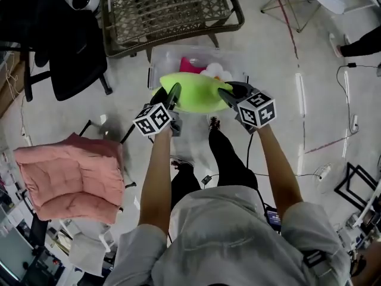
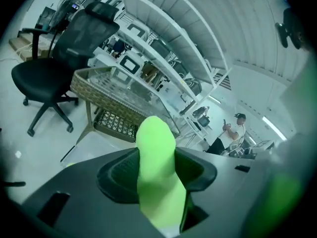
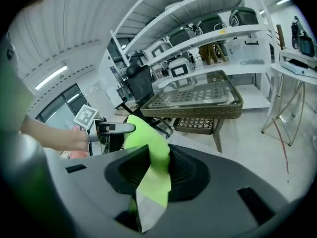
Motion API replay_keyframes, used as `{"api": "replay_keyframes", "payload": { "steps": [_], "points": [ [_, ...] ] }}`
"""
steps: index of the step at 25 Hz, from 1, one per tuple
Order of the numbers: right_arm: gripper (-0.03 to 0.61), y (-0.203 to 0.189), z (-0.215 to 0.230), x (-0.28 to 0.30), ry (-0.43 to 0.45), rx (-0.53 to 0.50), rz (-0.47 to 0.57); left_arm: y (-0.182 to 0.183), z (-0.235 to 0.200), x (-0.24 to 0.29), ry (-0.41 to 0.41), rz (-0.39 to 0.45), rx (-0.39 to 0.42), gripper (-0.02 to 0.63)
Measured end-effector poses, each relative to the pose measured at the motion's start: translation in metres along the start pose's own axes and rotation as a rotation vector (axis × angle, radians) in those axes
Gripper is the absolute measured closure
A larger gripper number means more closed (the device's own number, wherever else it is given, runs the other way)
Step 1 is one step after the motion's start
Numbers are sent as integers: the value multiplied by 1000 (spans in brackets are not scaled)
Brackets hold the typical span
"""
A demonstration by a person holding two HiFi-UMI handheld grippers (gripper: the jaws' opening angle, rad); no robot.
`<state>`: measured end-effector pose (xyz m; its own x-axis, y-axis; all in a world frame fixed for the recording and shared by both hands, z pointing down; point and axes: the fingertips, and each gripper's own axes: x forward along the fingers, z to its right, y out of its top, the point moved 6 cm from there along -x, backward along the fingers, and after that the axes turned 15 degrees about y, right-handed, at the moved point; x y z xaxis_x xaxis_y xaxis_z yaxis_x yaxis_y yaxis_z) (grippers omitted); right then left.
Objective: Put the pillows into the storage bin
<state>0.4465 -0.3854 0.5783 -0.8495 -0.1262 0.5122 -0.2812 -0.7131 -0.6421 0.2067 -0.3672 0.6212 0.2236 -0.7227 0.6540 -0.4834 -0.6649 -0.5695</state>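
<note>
Above the clear plastic storage bin (image 1: 166, 57) on the pale floor (image 1: 280, 58), the lime-green soft pillow (image 1: 196, 91) hangs between the left hand-held gripper (image 1: 174, 94) and the right hand-held gripper (image 1: 228, 95), each clamped on an end fold. It appears light and compliant, so it is probably best pinched at its edges. White shelving (image 3: 208, 33) lines the room.

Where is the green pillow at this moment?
Head view, centre: the green pillow is clamped at either end by the left gripper and right gripper, over the near edge of the clear storage bin beside the wicker table.

Left gripper (image 1: 175, 93), right gripper (image 1: 227, 94) forward, jaws clenched
</note>
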Motion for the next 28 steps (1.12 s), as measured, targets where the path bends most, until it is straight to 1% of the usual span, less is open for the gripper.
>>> {"api": "replay_keyframes", "payload": {
  "steps": [5,7,11,15,20,22,24,25,26,28],
  "points": [
    [460,-15,75,5,-35,8,-37,-23,9,78,-5,-43,-30,394],
    [459,-22,99,9,-53,1,-45,-31,8,104,-5,-58,-25,393],
    [457,-39,145,17,-73,23,-48,-43,10,151,3,-90,-9,390],
    [454,-53,183,22,-84,28,-63,-59,12,187,18,-111,-3,387],
    [445,-57,213,23,-100,9,-100,-68,16,213,27,-123,-7,373],
    [431,-60,219,26,-109,14,-142,-73,15,217,46,-149,0,355],
    [407,-68,222,28,-118,33,-196,-81,12,216,76,-199,12,336],
    [372,-72,222,28,-122,53,-208,-84,11,214,88,-222,18,321],
    [360,-74,222,26,-126,77,-206,-86,11,211,96,-238,26,309],
    [350,-74,218,19,-142,111,-186,-86,11,200,103,-248,60,307]
  ]
}}
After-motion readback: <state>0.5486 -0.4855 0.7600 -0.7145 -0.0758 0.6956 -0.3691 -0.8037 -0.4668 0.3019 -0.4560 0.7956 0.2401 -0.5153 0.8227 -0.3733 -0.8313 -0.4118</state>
